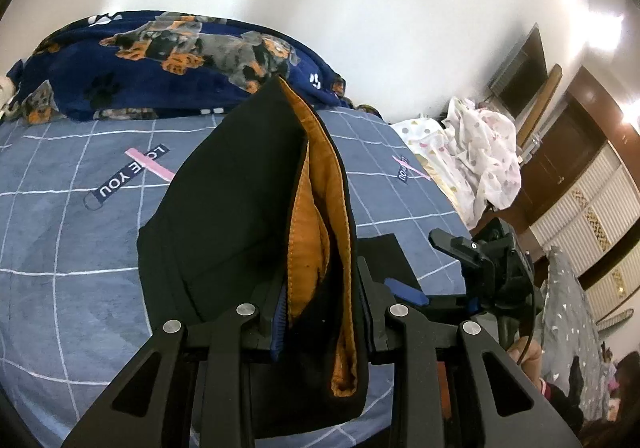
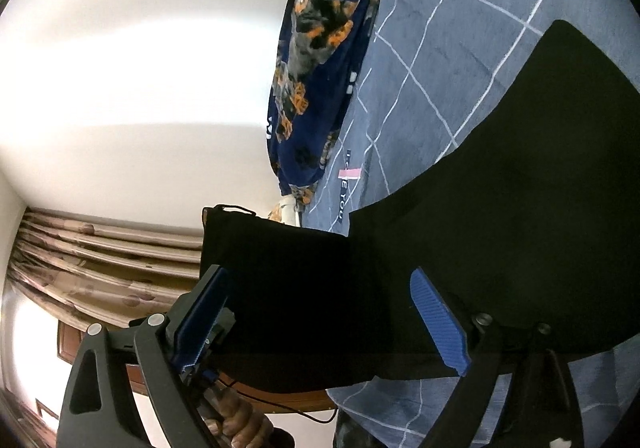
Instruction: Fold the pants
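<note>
The black pants (image 1: 240,207) with an orange lining (image 1: 308,248) lie partly on the bed. My left gripper (image 1: 320,312) is shut on their bunched edge and holds it raised, so the lining shows between the layers. In the right wrist view the pants (image 2: 520,207) spread flat over the sheet, with a lifted fold at lower centre. My right gripper (image 2: 320,324) stands open, its blue pads (image 2: 436,324) wide apart on either side of that fold and not pressing it. The right gripper (image 1: 428,268) also shows to the right of the held edge.
The bed sheet (image 1: 60,248) is grey-blue with white grid lines. A navy dog-print blanket (image 1: 160,59) is heaped along the wall. A white spotted cloth (image 1: 480,151) lies at the bed's right end. Curtains (image 2: 100,260) hang behind. A hand (image 2: 240,428) shows at the bottom.
</note>
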`<state>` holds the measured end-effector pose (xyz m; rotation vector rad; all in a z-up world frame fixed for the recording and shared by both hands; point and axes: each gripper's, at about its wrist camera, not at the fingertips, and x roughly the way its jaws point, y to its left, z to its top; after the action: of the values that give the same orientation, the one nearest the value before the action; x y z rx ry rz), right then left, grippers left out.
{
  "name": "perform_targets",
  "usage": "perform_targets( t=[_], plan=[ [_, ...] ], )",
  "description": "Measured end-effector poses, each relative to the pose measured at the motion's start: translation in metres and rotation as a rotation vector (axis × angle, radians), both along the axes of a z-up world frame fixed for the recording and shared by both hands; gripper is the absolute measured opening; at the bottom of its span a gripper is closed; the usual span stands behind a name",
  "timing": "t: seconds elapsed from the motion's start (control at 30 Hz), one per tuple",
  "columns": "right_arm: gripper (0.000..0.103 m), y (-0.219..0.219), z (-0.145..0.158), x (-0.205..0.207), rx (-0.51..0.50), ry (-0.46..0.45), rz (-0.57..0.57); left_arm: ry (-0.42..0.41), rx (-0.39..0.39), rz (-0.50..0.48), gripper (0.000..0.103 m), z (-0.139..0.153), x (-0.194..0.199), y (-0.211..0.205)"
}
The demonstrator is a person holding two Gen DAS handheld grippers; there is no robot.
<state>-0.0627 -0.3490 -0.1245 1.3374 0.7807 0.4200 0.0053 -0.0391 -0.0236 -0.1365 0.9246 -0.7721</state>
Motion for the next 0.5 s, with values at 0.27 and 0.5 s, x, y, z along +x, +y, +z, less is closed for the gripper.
perform_targets(
  t=[0.27, 0.5],
  plan=[
    [0.092, -0.008, 0.003, -0.002, 0.013, -0.010, -0.004, -0.004, 0.001, -0.036, 0.030, 0.002, -0.003, -0.020],
    [0.097, -0.036, 0.010, -0.013, 0.026, -0.028, -0.063, -0.006, 0.006, -0.099, 0.030, 0.003, -0.009, -0.051]
  ],
)
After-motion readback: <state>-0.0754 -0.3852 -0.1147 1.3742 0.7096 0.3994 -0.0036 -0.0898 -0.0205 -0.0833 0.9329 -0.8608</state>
